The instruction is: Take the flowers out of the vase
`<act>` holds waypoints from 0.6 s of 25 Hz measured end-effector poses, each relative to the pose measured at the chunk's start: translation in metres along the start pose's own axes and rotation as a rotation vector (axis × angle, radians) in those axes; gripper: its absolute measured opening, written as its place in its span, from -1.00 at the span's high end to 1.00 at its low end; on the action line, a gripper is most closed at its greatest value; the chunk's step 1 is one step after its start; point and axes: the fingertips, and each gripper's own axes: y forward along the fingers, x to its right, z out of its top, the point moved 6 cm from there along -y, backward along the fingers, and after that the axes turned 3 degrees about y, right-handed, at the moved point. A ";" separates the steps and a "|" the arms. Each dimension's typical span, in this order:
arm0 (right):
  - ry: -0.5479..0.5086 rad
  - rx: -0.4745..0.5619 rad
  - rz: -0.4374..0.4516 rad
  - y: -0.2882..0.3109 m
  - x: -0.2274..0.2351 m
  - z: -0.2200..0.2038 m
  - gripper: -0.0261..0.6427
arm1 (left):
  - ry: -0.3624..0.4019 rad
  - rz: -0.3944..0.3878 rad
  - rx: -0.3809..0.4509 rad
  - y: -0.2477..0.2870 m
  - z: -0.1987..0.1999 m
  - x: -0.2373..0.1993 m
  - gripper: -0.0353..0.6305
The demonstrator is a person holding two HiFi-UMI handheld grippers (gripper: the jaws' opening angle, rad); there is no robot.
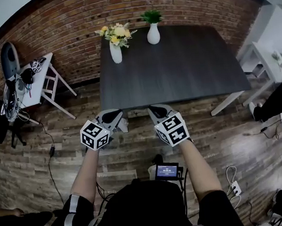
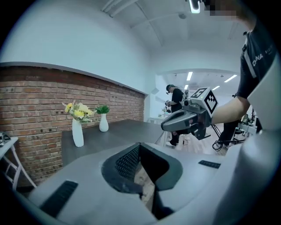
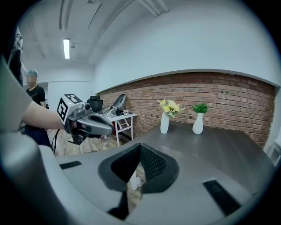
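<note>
Looking down in the head view, you are holding the left tongs (image 1: pixel 114 116) and right tongs (image 1: pixel 156 111) at the bench's (image 1: pixel 177 76) near edge, well apart from the flowers (image 1: pixel 115 34) sitting in the vase (image 1: pixel 116 53) at far left. The left gripper view is showing jaws closed on nothing. The right gripper view is showing the same. You are likely at the reach step; next, the tongs need opening around the stems.

The left gripper (image 1: pixel 112 116) and the right gripper (image 1: pixel 157 111) each have a smooth grey plastic shell with a dark hollow at the front. Their inner pads (image 2: pixel 127 160) are black, with a fine grid texture. Each gripper carries a white cube with black square markers (image 1: pixel 94 134). The person wears a black short-sleeved shirt (image 1: pixel 140 209) with white letters. Its left sleeve (image 1: pixel 73 211) has pale grey stripes.
</note>
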 end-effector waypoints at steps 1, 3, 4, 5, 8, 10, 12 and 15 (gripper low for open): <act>-0.003 0.004 0.009 0.006 0.014 0.006 0.90 | 0.002 0.015 -0.001 0.009 0.006 -0.010 0.88; -0.005 0.010 0.026 0.015 0.040 0.015 0.90 | -0.006 0.054 0.010 0.025 0.019 -0.028 0.88; -0.005 0.012 0.035 0.019 0.052 0.019 0.90 | -0.012 0.076 0.015 0.033 0.025 -0.035 0.88; -0.005 0.012 0.046 0.023 0.062 0.022 0.90 | -0.020 0.096 0.018 0.039 0.029 -0.040 0.88; -0.005 0.012 0.083 0.038 0.086 0.029 0.90 | -0.043 0.137 0.019 0.056 0.034 -0.053 0.88; 0.000 0.010 0.102 0.050 0.096 0.031 0.90 | -0.052 0.145 0.006 0.064 0.032 -0.060 0.88; 0.005 0.004 0.125 0.064 0.101 0.032 0.90 | -0.065 0.154 -0.009 0.070 0.026 -0.069 0.88; 0.009 -0.007 0.147 0.086 0.109 0.036 0.90 | -0.084 0.169 -0.014 0.076 0.021 -0.090 0.88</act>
